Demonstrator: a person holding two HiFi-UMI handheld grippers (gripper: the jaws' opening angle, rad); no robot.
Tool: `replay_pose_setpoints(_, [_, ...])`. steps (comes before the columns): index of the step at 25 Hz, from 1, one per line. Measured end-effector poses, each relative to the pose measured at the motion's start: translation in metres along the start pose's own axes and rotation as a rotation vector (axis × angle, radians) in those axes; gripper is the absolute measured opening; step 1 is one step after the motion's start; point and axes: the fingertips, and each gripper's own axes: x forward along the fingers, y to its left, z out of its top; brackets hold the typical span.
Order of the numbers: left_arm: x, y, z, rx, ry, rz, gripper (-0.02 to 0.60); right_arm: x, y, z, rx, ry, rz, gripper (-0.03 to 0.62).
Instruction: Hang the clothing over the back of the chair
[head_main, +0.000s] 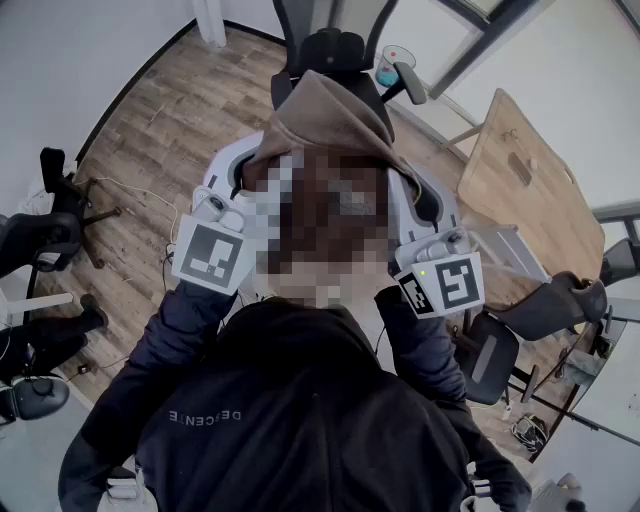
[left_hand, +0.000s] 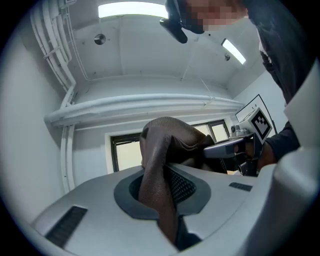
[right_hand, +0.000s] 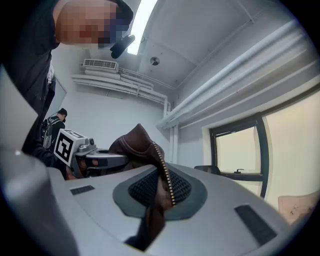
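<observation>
— Brown clothing (head_main: 328, 112) is what we have between our two grippers, isn't it?

— Yes. We hold it up at two spots, and it bunches into a rounded heap between them.

— How does our left gripper (left_hand: 161, 202) stand?

— Its jaws are drawn almost together. They pinch a fold of the cloth, which rises out of the slot between the pads and flops over to the right.

— And our right gripper (right_hand: 156, 196)?

— Much the same. Its jaws are squeezed close on another fold, and a metal zip (right_hand: 167, 182) runs down across the dark ribbed pad. Each gripper view shows the other gripper across the bundle, and both point level.

— Where is the chair (head_main: 330, 48)?

— It is black and stands straight ahead of us on the plank floor (head_main: 170, 120), just beyond the top edge of the clothing. In the head view the cloth overlaps the chair's back. We cannot tell whether it rests on the back or hangs in the air in front of it.

— What else do we see?

— A wooden table (head_main: 520, 185) stands to the right, apart from the chair. More dark chairs sit at the left and right edges of the head view.
</observation>
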Motion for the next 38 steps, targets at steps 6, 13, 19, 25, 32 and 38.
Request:
replay_pose_setpoints(6, [-0.006, -0.005, 0.0, 0.012, -0.006, 0.003, 0.046, -0.002, 0.003, -0.003, -0.003, 0.004, 0.008, 0.026])
replay_pose_setpoints(13, [-0.006, -0.001, 0.0, -0.009, -0.023, -0.001, 0.043, 0.004, 0.002, -0.006, 0.033, -0.001, 0.036, 0.031])
replay_pose_setpoints(19, [-0.006, 0.007, -0.005, -0.015, -0.005, 0.017, 0.043, 0.014, 0.004, -0.008, 0.03, 0.008, 0.054, 0.031])
replay_pose_setpoints(25, [-0.01, 0.025, -0.009, -0.022, 0.0, 0.024, 0.043, 0.032, 0.014, -0.009, 0.047, 0.006, 0.077, 0.029])
replay_pose_setpoints(32, [-0.025, 0.055, -0.01, -0.022, -0.025, 0.012, 0.043, 0.057, 0.036, -0.005, 0.023, 0.01, 0.07, 0.029])
replay_pose_setpoints(38, [-0.038, 0.083, -0.011, -0.033, -0.061, -0.017, 0.041, 0.081, 0.057, -0.003, 0.012, -0.001, 0.046, 0.026])
